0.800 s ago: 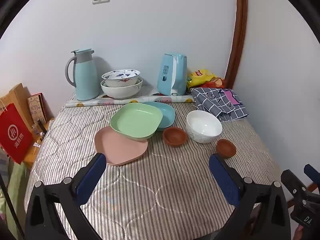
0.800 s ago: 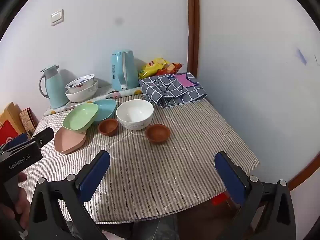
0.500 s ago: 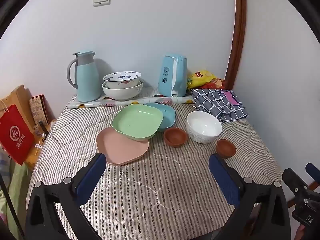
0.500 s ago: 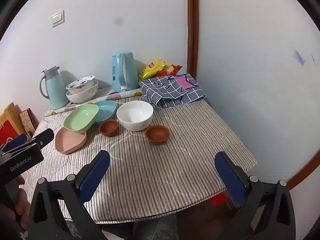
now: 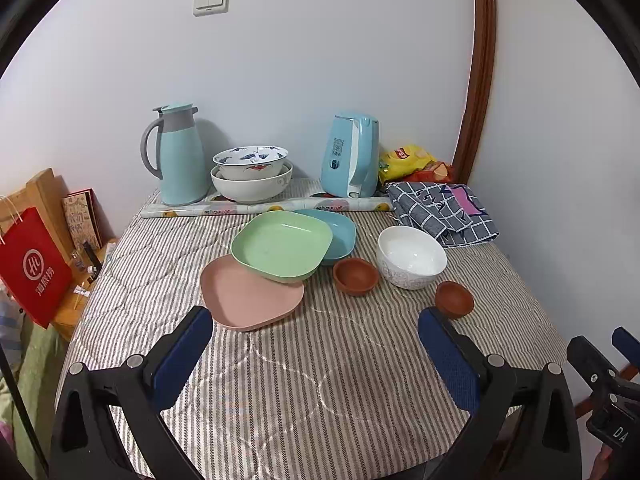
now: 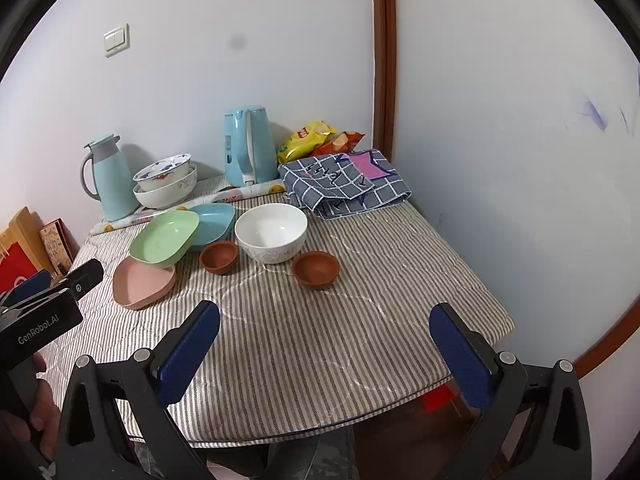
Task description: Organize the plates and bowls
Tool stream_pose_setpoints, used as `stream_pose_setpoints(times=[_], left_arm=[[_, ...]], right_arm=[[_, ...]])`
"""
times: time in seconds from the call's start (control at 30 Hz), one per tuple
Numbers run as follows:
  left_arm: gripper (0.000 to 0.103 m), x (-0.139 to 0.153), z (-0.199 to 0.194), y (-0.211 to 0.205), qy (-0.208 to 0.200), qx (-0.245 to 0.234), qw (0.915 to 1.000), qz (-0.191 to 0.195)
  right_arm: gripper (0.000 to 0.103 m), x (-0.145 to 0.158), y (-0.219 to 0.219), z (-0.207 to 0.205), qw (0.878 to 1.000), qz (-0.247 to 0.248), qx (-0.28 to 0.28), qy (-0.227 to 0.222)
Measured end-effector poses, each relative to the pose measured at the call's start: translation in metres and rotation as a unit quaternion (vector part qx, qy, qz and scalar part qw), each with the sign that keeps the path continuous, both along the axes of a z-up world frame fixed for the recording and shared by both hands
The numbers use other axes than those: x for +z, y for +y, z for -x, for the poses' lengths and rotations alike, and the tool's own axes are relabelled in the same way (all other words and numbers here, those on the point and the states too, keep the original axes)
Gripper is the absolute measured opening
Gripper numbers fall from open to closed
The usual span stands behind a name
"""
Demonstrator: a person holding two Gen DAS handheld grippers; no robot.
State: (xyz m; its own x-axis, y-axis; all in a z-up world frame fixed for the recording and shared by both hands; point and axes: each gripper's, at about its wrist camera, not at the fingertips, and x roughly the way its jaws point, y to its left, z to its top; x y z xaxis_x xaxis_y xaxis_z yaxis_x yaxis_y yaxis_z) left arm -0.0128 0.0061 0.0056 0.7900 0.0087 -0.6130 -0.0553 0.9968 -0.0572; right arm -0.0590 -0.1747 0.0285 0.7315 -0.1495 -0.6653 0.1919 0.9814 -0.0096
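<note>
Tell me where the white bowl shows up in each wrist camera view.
Left wrist: white bowl sits right of center, between two small brown bowls.
Right wrist: white bowl sits near center, left of middle.
Shared landmark: the blue kettle behind it.

Green plate (image 5: 282, 246) — grey-striped tablecloth (image 5: 304, 364)

Two near-edge views, shared table (image 5: 280, 360)
</note>
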Motion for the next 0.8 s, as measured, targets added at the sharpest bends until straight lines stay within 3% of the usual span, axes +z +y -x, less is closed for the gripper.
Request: stream_pose_setpoints(times=[0.8], left_arm=[[0.103,0.0033,0.0035,0.0032,0.000,0.005,1.0000,-0.007]], right_arm=[[0.103,0.0017,0.0067,0.0002,1.000,-0.003,0.006,-0.003]])
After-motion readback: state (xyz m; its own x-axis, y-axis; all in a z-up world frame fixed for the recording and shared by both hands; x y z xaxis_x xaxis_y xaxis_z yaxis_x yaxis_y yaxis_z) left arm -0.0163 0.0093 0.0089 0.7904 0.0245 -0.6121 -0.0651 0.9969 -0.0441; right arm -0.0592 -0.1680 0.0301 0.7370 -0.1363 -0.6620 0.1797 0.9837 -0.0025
